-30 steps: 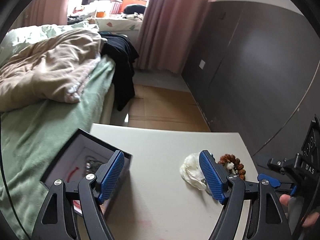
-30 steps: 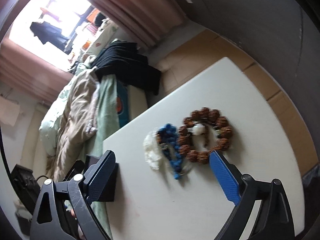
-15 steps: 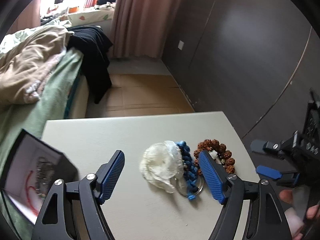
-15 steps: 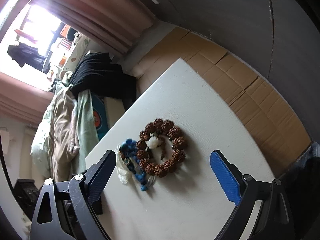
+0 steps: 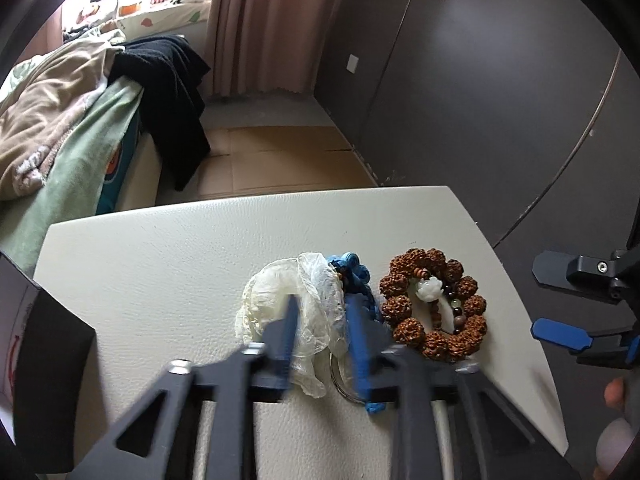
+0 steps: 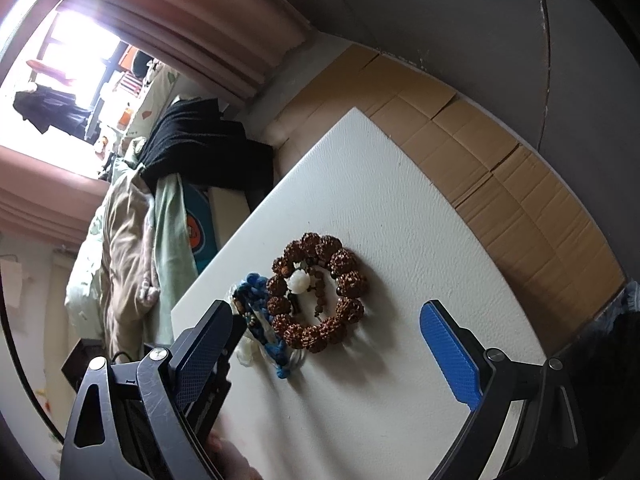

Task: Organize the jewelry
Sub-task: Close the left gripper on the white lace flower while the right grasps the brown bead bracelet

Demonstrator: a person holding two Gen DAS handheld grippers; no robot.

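On the pale leather-grained worktop [image 5: 168, 264], left tongs [image 5: 320, 332] newly swung over from the box, closing around crumpled translucent white pouch [image 5: 296, 300]; right tongs [image 6: 332, 344] wide open, empty

left tool [image 5: 320, 332] jaws closing, right tool [image 6: 326, 354] wide

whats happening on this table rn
A person is sorting jewelry with a two-finger tool in each hand. The left tool is closing its jaws around a crumpled sheer white pouch beside a blue braided cord. The right tool hangs open near the brown beaded bracelet, holding nothing.
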